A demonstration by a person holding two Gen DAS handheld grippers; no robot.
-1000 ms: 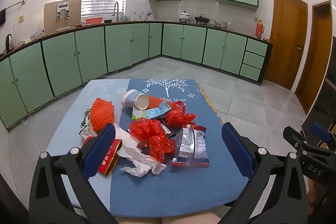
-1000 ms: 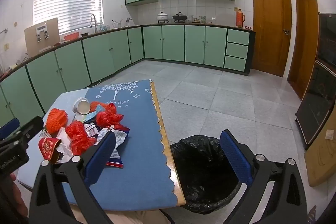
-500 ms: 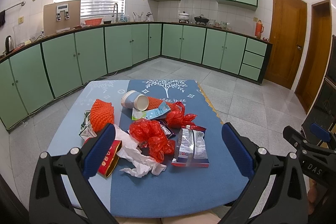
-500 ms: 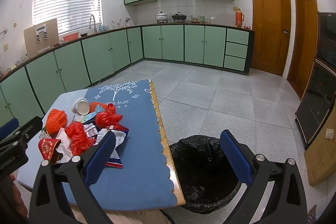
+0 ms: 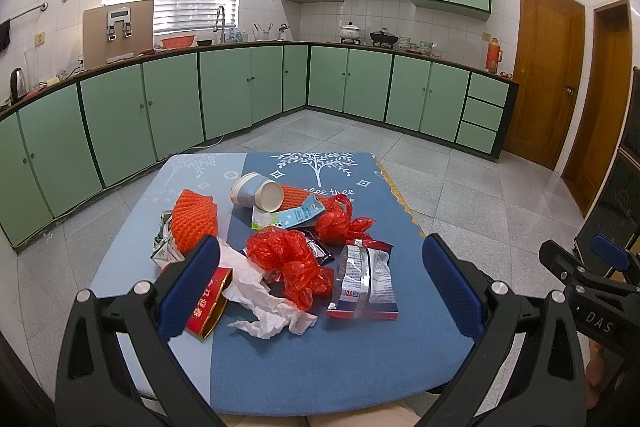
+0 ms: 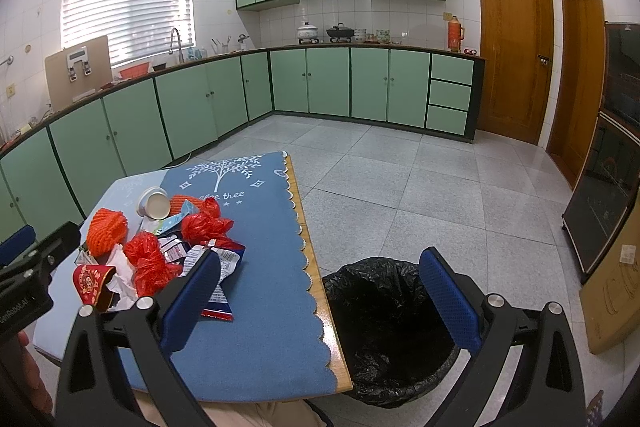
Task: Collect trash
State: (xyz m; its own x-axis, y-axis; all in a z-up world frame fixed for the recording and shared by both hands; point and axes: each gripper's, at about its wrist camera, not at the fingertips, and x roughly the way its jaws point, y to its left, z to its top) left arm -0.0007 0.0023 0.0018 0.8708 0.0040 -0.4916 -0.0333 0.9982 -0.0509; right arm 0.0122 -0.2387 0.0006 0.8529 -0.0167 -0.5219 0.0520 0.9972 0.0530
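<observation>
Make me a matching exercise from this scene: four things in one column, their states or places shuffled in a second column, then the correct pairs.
Column A
1. paper cup
2. black trash bag
3. white tissue
4. left gripper

Column B
a. stands on the floor beside the table
b. open, holding nothing
c. lies on its side, mouth showing
d. crumpled near the table's front edge

Pairs: 1-c, 2-a, 3-d, 4-b
</observation>
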